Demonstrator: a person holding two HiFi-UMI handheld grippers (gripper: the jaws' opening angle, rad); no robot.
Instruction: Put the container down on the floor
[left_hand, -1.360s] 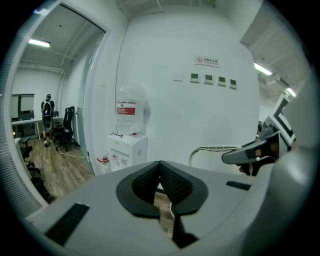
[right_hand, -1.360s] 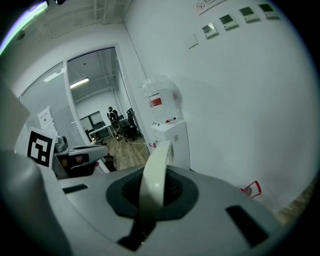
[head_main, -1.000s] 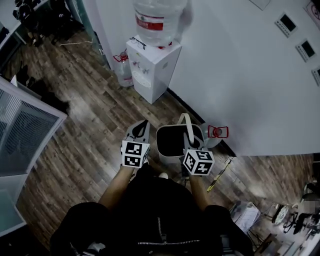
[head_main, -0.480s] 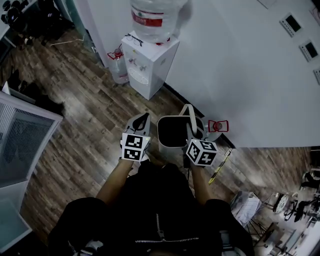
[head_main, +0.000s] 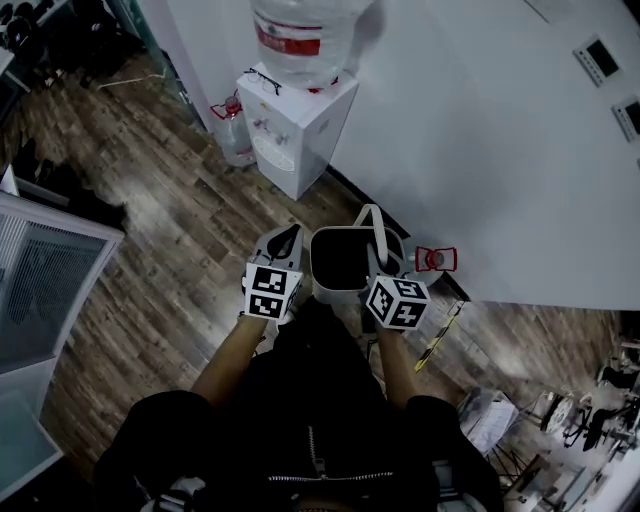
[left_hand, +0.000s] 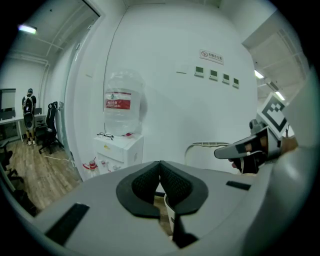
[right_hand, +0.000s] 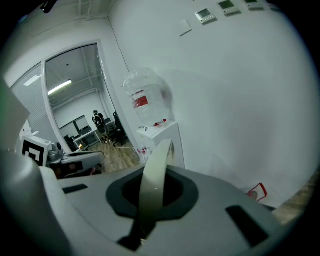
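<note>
Head view: container (head_main: 340, 262) hangs by strap handle (head_main: 377, 232) from right gripper (head_main: 384, 265), jaws clamped tight on handle. Container sits below and just left of that gripper, opening up, over wood floor (head_main: 180, 230) near wall (head_main: 480, 150); can't tell if it touches floor. Left gripper (head_main: 286, 240) just beside container, jaws pressed together, empty. Both forearms forward, grippers tilted down. Likely next: lower straight down.

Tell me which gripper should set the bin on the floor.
Right. The right gripper is clamped on the handle of the bin; the left gripper is shut on nothing beside it.
</note>
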